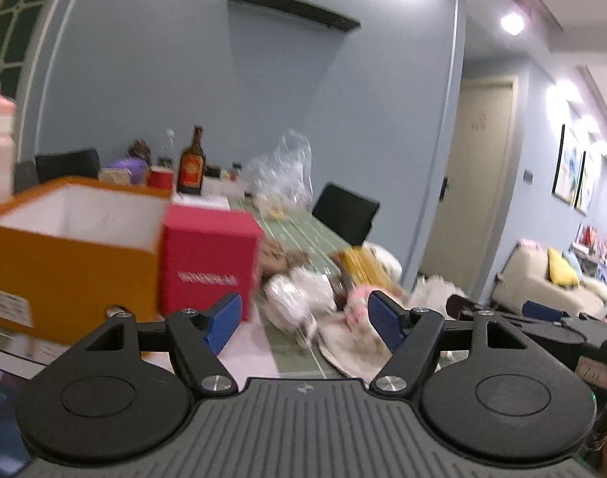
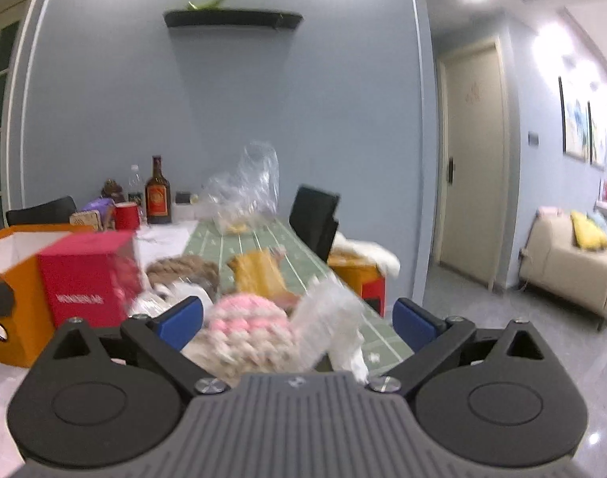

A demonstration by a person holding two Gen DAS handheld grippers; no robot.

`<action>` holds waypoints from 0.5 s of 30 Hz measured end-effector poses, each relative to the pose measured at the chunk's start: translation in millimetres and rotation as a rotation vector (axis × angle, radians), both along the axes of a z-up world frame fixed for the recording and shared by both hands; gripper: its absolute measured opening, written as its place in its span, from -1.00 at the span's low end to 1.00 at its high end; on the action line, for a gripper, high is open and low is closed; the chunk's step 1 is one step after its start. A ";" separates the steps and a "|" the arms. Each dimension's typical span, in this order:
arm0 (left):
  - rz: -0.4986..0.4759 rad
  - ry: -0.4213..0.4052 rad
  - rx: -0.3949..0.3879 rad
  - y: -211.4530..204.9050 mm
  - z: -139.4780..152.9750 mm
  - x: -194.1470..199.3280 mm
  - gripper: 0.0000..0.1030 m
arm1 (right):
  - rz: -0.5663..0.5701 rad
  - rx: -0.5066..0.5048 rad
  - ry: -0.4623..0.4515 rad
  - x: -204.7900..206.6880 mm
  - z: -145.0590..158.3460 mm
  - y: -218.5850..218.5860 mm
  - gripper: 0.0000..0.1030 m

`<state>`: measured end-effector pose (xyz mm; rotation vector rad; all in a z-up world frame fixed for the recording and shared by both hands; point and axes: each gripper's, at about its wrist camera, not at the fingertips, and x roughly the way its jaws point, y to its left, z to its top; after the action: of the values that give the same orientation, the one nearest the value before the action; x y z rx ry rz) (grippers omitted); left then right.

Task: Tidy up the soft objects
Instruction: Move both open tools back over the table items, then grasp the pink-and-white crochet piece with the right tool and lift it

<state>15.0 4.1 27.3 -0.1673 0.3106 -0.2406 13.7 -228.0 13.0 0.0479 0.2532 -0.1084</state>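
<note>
A heap of soft things lies on the green table runner (image 1: 303, 235): a white plush (image 1: 299, 298), a pink-and-white knitted piece (image 1: 359, 302) and a yellow knitted piece (image 1: 359, 267). My left gripper (image 1: 305, 322) is open, pointing at this heap from short of it, with nothing between its blue pads. In the right wrist view the pink-and-white knitted piece (image 2: 247, 330) and a white fluffy piece (image 2: 335, 318) sit between the wide-apart jaws of my right gripper (image 2: 299, 322). Its pads do not press on them. A brown rope-like bundle (image 2: 184, 271) and the yellow piece (image 2: 259, 275) lie beyond.
An open orange box (image 1: 64, 247) and a red box (image 1: 207, 255) stand left of the heap. A brown bottle (image 1: 192, 167), a red cup (image 1: 160, 179) and a clear plastic bag (image 1: 283, 167) are at the table's far end. A black chair (image 1: 343, 215) stands at the right side.
</note>
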 end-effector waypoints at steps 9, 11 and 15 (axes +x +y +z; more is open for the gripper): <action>-0.006 0.147 0.048 -33.1 -38.3 28.0 0.65 | 0.170 0.056 0.076 60.8 -6.6 -15.9 0.95; 0.010 0.163 0.045 -36.3 -42.0 32.5 0.65 | 0.231 0.035 0.103 78.2 -6.2 -8.7 0.94; 0.034 0.205 0.035 -32.9 -50.9 39.8 0.64 | 0.302 0.004 0.199 114.0 -12.9 5.0 0.87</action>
<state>54.8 -28.7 -23.7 -0.1625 0.5145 -0.1840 127.7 -222.9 0.0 0.0018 0.4564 0.1892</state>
